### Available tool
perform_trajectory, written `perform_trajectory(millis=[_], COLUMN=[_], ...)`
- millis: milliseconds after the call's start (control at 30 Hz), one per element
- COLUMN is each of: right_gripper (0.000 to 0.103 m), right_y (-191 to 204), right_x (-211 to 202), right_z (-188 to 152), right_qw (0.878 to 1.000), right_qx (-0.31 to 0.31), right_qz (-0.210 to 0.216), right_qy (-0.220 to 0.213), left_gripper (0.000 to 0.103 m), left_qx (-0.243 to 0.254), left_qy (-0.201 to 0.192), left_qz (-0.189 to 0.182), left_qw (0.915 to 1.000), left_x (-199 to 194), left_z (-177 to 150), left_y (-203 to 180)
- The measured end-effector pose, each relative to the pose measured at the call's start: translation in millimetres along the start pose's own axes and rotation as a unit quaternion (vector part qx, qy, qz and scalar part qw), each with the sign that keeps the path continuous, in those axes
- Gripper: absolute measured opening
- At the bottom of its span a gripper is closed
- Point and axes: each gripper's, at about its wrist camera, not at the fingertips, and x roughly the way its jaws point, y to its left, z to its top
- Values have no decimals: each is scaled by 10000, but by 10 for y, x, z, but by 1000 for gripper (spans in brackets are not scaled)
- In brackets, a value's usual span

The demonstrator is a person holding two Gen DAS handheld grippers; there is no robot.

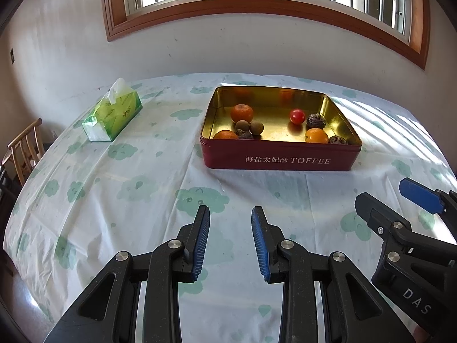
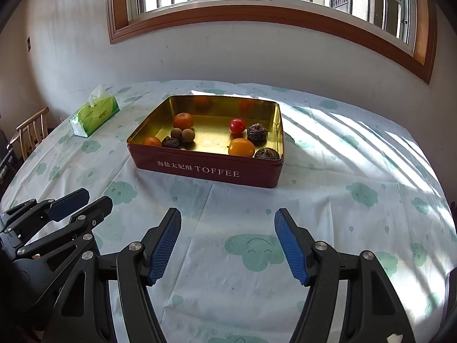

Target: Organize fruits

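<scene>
A red toffee tin with a gold inside stands on the table. In it lie three oranges, a red tomato, two brown longans and dark wrinkled fruits. My left gripper is open and empty, low over the cloth in front of the tin; it also shows in the right wrist view. My right gripper is open and empty, to the right of the left one; it also shows in the left wrist view.
A green tissue box lies at the back left of the table. A white cloth with green cloud prints covers the table. A wooden chair stands at the left edge. A wall with a window is behind.
</scene>
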Motion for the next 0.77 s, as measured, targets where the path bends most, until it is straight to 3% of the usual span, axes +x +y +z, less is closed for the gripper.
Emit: perform_trajectory(millis=[767], right_gripper=[65], right_y=[7], right_x=[27], right_z=[-15], right_qw=[10000], right_qx=[10], right_qz=[19], right_qy=[34], left_gripper=[32], left_qx=[13], left_qy=[0], left_qz=[-33], left_qw=[10000], left_x=[2], left_z=[2], left_y=[-42])
